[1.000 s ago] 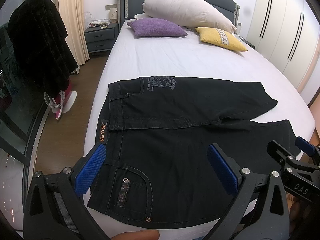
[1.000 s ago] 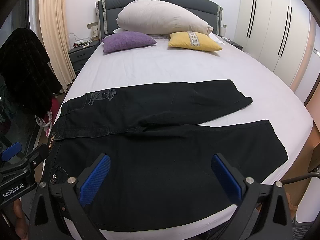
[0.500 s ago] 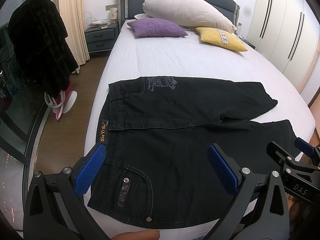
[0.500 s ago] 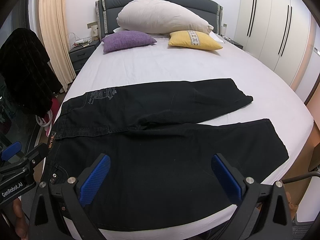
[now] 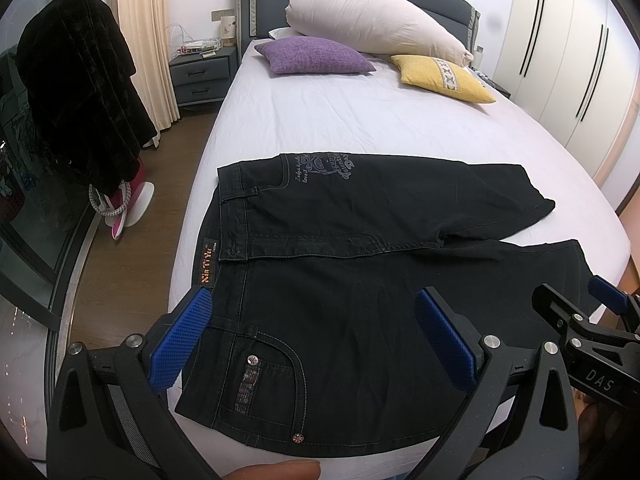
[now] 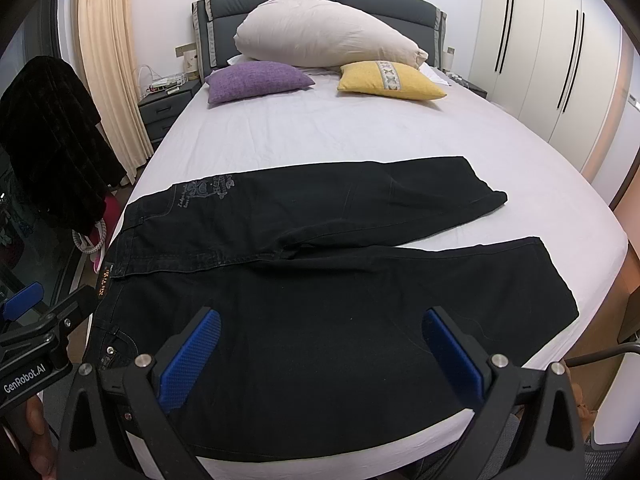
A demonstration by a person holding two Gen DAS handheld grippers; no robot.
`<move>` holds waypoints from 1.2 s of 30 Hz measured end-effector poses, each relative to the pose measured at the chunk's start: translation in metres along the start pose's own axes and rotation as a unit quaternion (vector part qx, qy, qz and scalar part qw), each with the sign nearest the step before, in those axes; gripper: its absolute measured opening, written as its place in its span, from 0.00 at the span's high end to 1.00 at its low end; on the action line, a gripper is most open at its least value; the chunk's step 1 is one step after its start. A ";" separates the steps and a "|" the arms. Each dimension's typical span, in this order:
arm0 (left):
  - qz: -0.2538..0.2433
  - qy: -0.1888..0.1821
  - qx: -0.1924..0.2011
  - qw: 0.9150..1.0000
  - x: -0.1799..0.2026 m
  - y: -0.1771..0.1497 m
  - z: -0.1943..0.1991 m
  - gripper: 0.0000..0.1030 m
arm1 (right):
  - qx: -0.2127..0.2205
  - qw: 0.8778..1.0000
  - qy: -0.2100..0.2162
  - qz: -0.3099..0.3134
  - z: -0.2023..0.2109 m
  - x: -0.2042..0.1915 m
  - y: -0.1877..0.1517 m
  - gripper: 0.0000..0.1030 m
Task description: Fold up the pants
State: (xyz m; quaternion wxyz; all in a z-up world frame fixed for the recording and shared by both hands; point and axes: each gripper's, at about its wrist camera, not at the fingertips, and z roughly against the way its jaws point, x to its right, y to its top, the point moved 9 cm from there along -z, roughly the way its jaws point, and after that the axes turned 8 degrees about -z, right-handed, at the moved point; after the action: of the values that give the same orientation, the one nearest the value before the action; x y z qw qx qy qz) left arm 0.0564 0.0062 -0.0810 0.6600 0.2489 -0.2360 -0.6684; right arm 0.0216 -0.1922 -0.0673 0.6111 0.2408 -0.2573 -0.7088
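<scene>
Black jeans (image 5: pixel 360 272) lie spread flat across the foot of the bed, waistband to the left, both legs running right and splayed apart. In the right wrist view the same jeans (image 6: pixel 320 264) fill the near half of the sheet. My left gripper (image 5: pixel 316 340) hovers open above the near hip pocket, blue pads wide apart, nothing between them. My right gripper (image 6: pixel 320 352) hangs open over the near leg's thigh. Each gripper shows at the edge of the other's view: the right gripper (image 5: pixel 592 320) and the left gripper (image 6: pixel 44 320).
The bed (image 5: pixel 360 120) carries a purple cushion (image 5: pixel 316 54), a yellow cushion (image 5: pixel 444 78) and a big cream pillow (image 5: pixel 376 28) at the headboard. A dark coat (image 5: pixel 80 100) hangs at the left over wood floor. Wardrobes (image 6: pixel 560 60) line the right wall.
</scene>
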 end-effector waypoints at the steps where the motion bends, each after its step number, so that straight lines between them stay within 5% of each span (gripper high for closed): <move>1: 0.000 0.000 0.000 1.000 0.000 -0.001 -0.001 0.00 | 0.000 1.000 0.000 0.000 0.000 0.000 0.000 0.00; 36: -0.005 -0.001 0.004 1.000 -0.001 -0.001 0.000 0.00 | -0.005 1.000 0.010 0.004 -0.002 -0.013 -0.010 0.00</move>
State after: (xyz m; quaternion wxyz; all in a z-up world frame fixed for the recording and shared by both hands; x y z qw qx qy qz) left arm 0.0556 0.0075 -0.0815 0.6556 0.2519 -0.2383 -0.6707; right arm 0.0169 -0.1780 -0.0753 0.6174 0.2434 -0.2484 -0.7056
